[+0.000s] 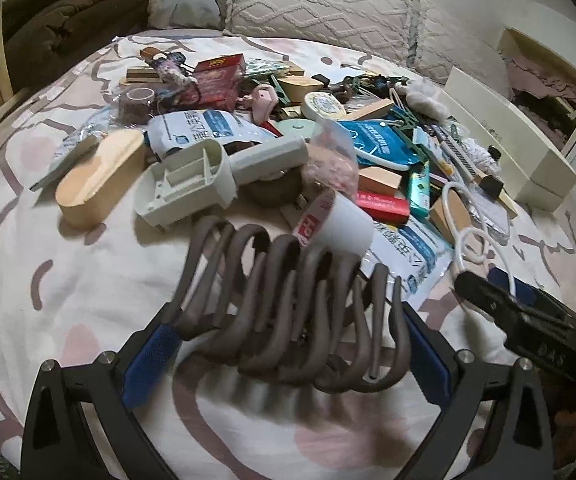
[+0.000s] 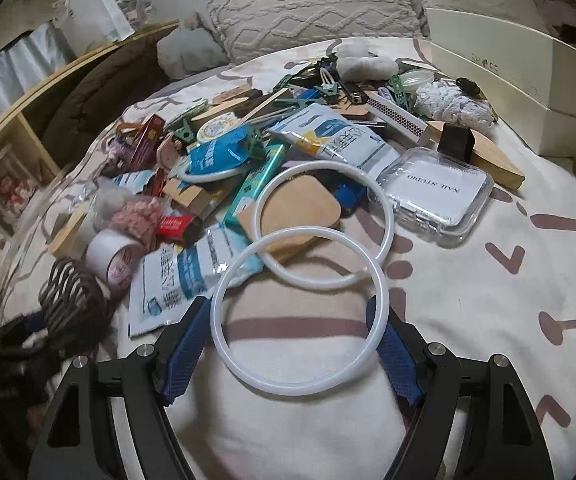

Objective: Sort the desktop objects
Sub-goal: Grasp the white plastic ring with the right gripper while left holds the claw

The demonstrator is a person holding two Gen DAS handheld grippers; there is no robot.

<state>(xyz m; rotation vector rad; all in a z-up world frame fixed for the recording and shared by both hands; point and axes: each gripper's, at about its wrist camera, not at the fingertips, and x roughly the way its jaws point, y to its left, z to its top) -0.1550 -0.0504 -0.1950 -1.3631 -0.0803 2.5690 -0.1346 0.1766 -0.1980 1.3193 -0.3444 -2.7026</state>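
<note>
My left gripper (image 1: 288, 320) is shut on a brown looped hair claw (image 1: 288, 304), its blue pads (image 1: 155, 348) pressing both ends just above the patterned bedspread (image 1: 67, 300). My right gripper (image 2: 288, 308) is shut on a white ring (image 2: 300, 387), squeezed across its width between the blue pads (image 2: 185, 352). A second white ring (image 2: 386, 224) lies just beyond it, resting on a tan sponge (image 2: 300, 212) at the edge of the pile. In the left wrist view the right gripper (image 1: 528, 312) shows at the right edge.
A dense pile of small items covers the middle of the bed: mask packets (image 2: 183, 276), a tape roll (image 2: 111, 256), a clear nail case (image 2: 436, 196), a wooden oval box (image 1: 99, 176), a white plastic handle (image 1: 207, 176). A white shoebox (image 2: 528, 80) stands at the right, pillows (image 2: 308, 8) behind.
</note>
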